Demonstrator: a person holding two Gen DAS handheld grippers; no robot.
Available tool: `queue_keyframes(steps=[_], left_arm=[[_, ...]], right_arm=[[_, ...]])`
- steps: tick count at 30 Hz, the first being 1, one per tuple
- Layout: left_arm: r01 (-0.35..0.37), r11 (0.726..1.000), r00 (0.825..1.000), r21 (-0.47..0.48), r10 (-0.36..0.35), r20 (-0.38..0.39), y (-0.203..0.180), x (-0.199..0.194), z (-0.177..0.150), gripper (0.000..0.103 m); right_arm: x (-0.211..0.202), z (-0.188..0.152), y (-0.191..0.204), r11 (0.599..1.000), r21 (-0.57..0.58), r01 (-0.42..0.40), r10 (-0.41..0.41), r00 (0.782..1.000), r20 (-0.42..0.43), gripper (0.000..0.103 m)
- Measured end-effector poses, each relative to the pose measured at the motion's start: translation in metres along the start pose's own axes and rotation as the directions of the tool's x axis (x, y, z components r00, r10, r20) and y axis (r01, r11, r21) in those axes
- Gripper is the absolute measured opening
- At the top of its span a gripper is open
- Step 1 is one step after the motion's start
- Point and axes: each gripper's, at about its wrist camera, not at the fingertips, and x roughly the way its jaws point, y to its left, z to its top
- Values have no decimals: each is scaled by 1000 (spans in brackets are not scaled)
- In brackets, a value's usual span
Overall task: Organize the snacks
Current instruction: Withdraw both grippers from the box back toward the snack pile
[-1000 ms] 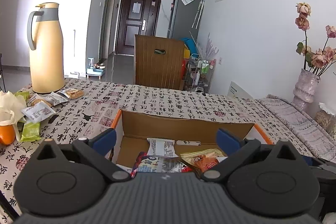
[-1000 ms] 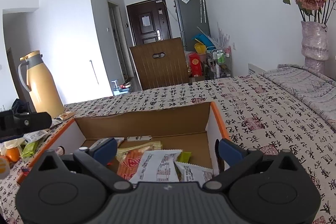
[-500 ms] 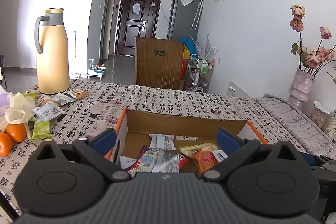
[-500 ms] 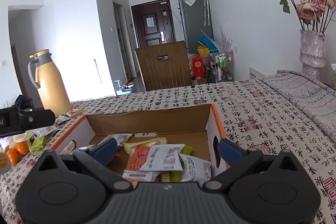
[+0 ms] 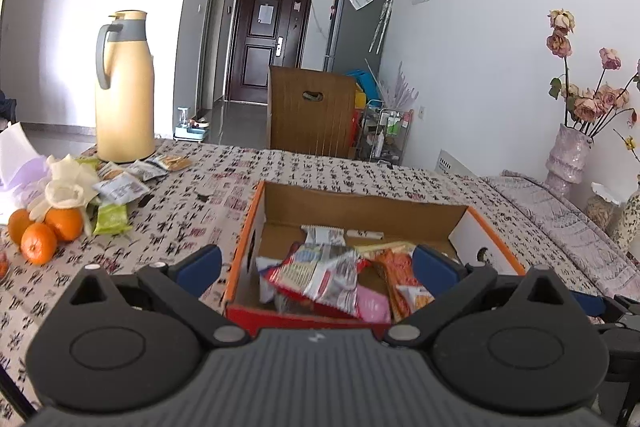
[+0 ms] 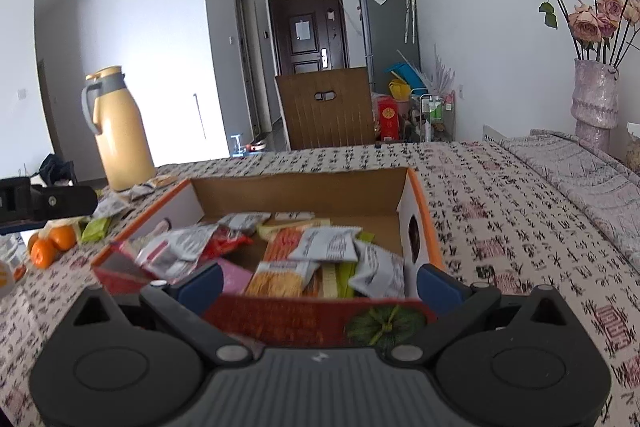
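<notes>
- Snack packets are seen heaped inside an open cardboard box with an orange rim, set on a table covered by a cloth printed with calligraphy characters, none of which can be read
- More loose packets are left outside the box at the table's far left, beside three oranges and in front of a tall yellow jug
- Left gripper is held with its blue fingers spread wide and nothing between them; one finger is placed outside the box's left wall, the other over the packets inside
- Right gripper is likewise spread and empty, poised at the box's near red wall, where a printed green-leafed fruit is shown; the right finger is seen just beside the box's right wall
- Open cloth is left to the right of the box, up to a folded pale fabric and a vase of dried roses
- Behind the far table edge a wooden chair back is seen
- Small print on the grey and red packets is visible but too blurred to be read
</notes>
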Motion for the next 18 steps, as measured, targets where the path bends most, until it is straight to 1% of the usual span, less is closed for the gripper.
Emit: queue_keyframes(steps=[9,14,18], left_arm=[[-9,1000,999,-13,8,-35,11,-20,-29,103],[-8,1000,998,7,8,-69,14,-30,-49,103],[-3,1000,995,-9,2,-97,22,-35,-66,103]], right_arm=[[-18,-30,8,1000,-23,-19,18,999,-51,103],[-24,-50,13,999,-34,-21,18,996,-92,103],[-26,-62,17,999,-44,-23,18,993,-119,103]])
